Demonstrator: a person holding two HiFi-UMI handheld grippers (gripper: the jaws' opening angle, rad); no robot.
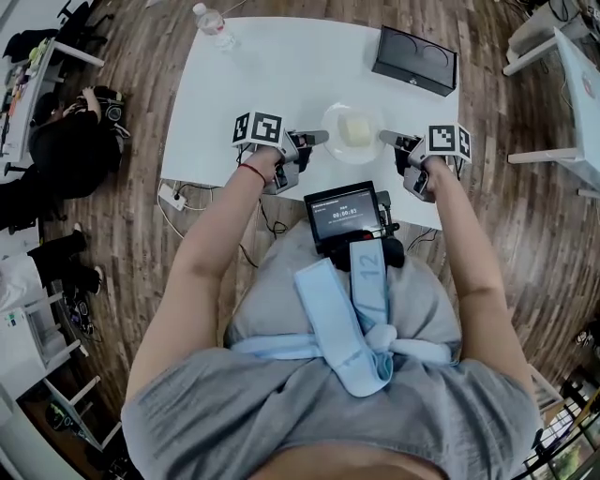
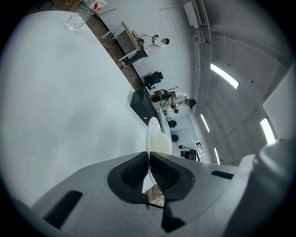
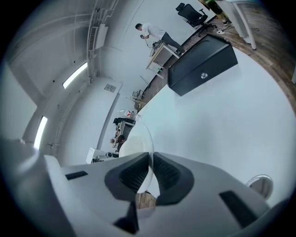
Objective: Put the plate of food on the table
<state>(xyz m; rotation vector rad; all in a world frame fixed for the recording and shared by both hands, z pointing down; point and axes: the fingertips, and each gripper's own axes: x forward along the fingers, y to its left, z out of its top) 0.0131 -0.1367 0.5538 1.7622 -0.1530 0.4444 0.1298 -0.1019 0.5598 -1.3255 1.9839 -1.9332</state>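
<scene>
A clear round plate (image 1: 352, 133) with a pale yellow block of food (image 1: 356, 129) is over the near part of the white table (image 1: 281, 84). My left gripper (image 1: 322, 138) is shut on the plate's left rim, my right gripper (image 1: 386, 138) on its right rim. In the left gripper view the plate (image 2: 153, 139) shows edge-on, its rim pinched between the black pads (image 2: 132, 172). The right gripper view shows the plate (image 3: 136, 146) edge-on too, clamped between the pads (image 3: 169, 173). Whether the plate touches the table I cannot tell.
A black box (image 1: 414, 59) lies at the table's far right, also seen as the black box (image 3: 203, 65). A water bottle (image 1: 215, 25) stands at the far left corner. A screen (image 1: 344, 215) hangs on the person's chest. Cables and a power strip (image 1: 172, 196) lie on the wooden floor left of the table.
</scene>
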